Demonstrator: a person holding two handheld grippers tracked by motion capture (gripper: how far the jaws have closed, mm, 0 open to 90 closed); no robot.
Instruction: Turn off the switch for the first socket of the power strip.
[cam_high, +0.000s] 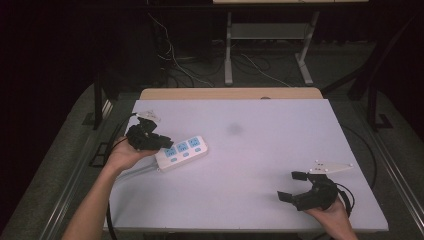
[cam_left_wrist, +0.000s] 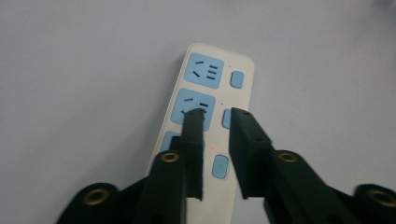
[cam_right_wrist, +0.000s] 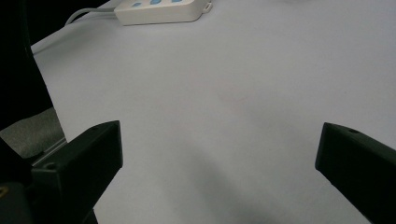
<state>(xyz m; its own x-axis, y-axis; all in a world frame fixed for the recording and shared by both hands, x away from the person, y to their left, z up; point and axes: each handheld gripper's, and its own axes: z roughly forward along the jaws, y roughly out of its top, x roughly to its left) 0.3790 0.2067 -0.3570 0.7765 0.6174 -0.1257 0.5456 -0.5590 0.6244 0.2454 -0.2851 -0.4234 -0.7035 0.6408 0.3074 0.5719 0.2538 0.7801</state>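
A white power strip (cam_high: 182, 152) with three blue sockets and blue buttons lies on the left part of the white table (cam_high: 270, 150). My left gripper (cam_high: 164, 143) is over its near end, held by a hand. In the left gripper view the two black jaws stand close together above the strip (cam_left_wrist: 205, 70), with a narrow gap between the tips (cam_left_wrist: 217, 114) and nothing clamped in it. My right gripper (cam_high: 291, 186) rests near the front right edge, wide open and empty (cam_right_wrist: 219, 149). The strip (cam_right_wrist: 159, 11) lies far off from it.
The strip's white cable (cam_high: 135, 172) runs off the table's left edge. A wooden board (cam_high: 230, 93) borders the far edge. Beyond it are desk legs (cam_high: 228, 50) and loose cables on the floor. A faint grey smudge (cam_high: 234, 129) marks the tabletop.
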